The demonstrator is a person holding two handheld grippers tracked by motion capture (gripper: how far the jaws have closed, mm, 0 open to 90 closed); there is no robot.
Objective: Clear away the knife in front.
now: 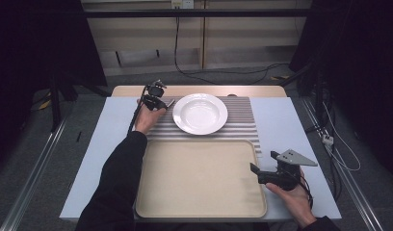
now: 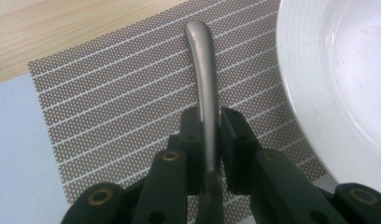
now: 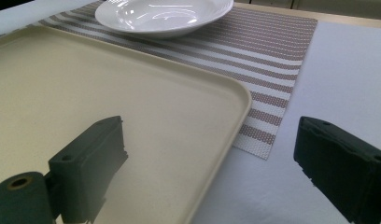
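Your left gripper [image 2: 209,140] has its jaws clamped narrowly on the metal handle of a piece of cutlery [image 2: 203,70], which points out over the striped placemat [image 2: 109,93] just to the left of the white plate [image 2: 338,70]; I can't tell whether it is a spoon, fork or knife, since the working end is hidden behind the jaws. Lower it gently until the handle lies flat on the mat, parallel to the plate's rim and clear of it, and only then ease the jaws apart. Your right gripper [image 3: 207,168] waits with its jaws wide and empty at the right edge of the beige tray [image 3: 132,107], so keep it parked there, out of the way.
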